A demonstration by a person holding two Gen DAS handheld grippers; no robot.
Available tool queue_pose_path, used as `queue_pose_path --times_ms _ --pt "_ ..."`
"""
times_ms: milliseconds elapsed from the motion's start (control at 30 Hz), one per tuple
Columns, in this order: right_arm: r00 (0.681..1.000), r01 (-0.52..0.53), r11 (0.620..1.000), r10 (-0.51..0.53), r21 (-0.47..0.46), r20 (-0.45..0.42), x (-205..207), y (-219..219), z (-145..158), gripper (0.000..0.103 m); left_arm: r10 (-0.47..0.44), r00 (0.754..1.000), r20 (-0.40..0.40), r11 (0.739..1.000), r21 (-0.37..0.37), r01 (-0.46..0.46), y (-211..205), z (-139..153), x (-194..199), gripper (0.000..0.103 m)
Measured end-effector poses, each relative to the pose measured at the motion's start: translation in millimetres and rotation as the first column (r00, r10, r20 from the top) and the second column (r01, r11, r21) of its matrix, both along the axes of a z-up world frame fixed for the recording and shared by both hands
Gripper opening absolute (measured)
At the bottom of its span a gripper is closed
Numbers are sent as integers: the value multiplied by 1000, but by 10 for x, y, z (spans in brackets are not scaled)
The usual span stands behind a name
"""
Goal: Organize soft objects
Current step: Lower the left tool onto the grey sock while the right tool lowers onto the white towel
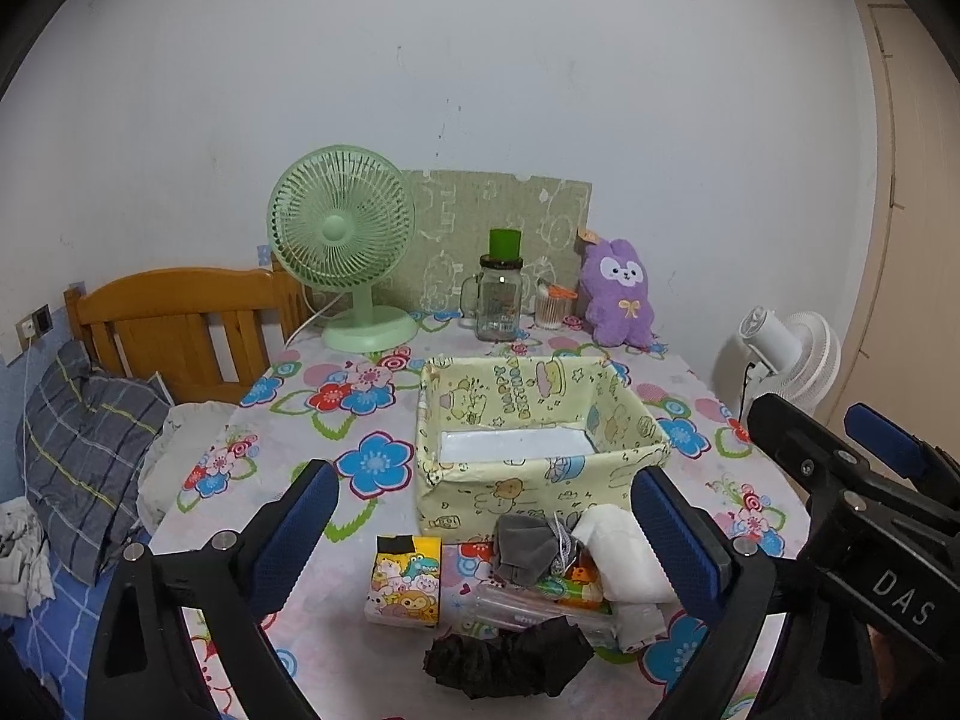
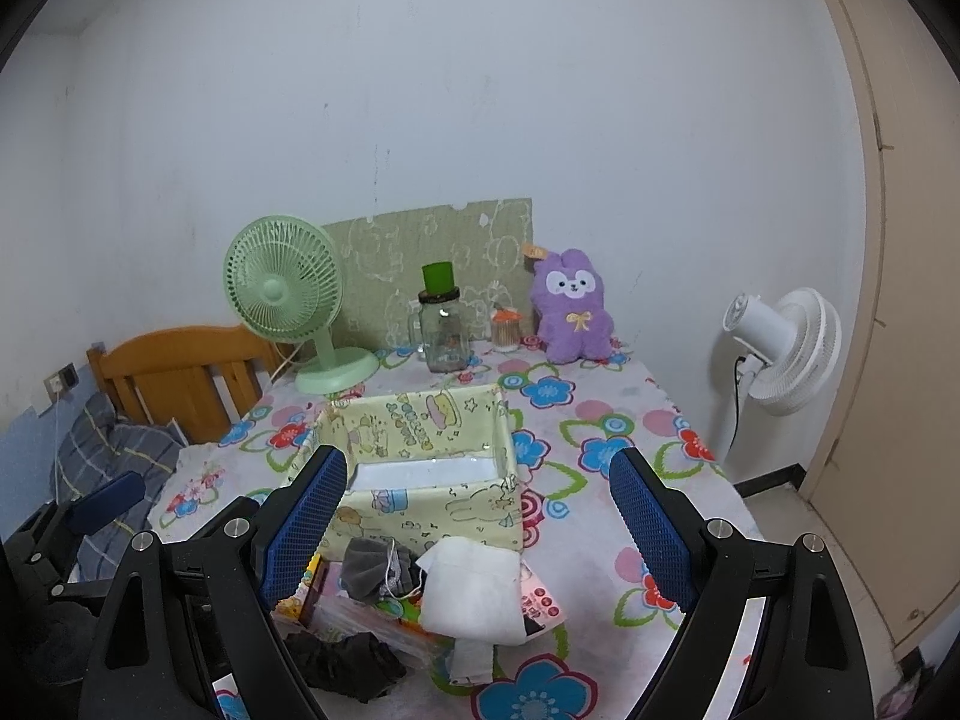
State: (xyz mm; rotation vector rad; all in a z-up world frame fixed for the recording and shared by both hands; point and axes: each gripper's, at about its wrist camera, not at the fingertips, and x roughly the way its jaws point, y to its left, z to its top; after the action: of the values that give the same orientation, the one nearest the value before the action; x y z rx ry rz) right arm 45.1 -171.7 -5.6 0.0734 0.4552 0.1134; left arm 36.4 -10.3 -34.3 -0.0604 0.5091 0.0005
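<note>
An empty pale yellow cartoon-print box (image 1: 543, 480) (image 2: 420, 513) stands mid-table. In front of it lies a pile: a grey cloth (image 1: 525, 549) (image 2: 367, 567), a white folded cloth (image 1: 624, 561) (image 2: 471, 591), a black crumpled cloth (image 1: 510, 660) (image 2: 345, 663), and a yellow cartoon packet (image 1: 405, 582). A purple plush rabbit (image 1: 618, 294) (image 2: 573, 309) sits at the back. My left gripper (image 1: 483, 534) is open and empty above the pile. My right gripper (image 2: 480, 531) is open and empty, also over the pile; it shows at the right of the left wrist view (image 1: 852, 480).
A green desk fan (image 1: 342, 252) (image 2: 288, 306), a glass jar with green lid (image 1: 499, 294) (image 2: 443, 324) and a toothpick holder (image 1: 553, 306) stand at the back. A white floor fan (image 2: 780, 348) is right of the table. A bed with wooden headboard (image 1: 180, 324) is left.
</note>
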Motion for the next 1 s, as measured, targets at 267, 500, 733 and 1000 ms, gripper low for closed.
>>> queue_pose_path --times_ms 267,500,733,1000 --pt "999 -13 1000 13 15 -40 145 11 -230 91 -16 999 -44 999 -35 15 16 -253 155 96" --pt "996 -22 1000 24 17 -85 277 36 -437 91 -4 997 -81 1000 -26 2 27 -438 254 95" --pt "992 -24 1000 25 12 -120 370 39 -589 91 -10 993 -115 1000 -25 8 24 -597 336 95" --pt "986 -34 999 32 -9 -161 467 6 -789 90 -34 985 -168 999 -17 32 -86 -778 449 95"
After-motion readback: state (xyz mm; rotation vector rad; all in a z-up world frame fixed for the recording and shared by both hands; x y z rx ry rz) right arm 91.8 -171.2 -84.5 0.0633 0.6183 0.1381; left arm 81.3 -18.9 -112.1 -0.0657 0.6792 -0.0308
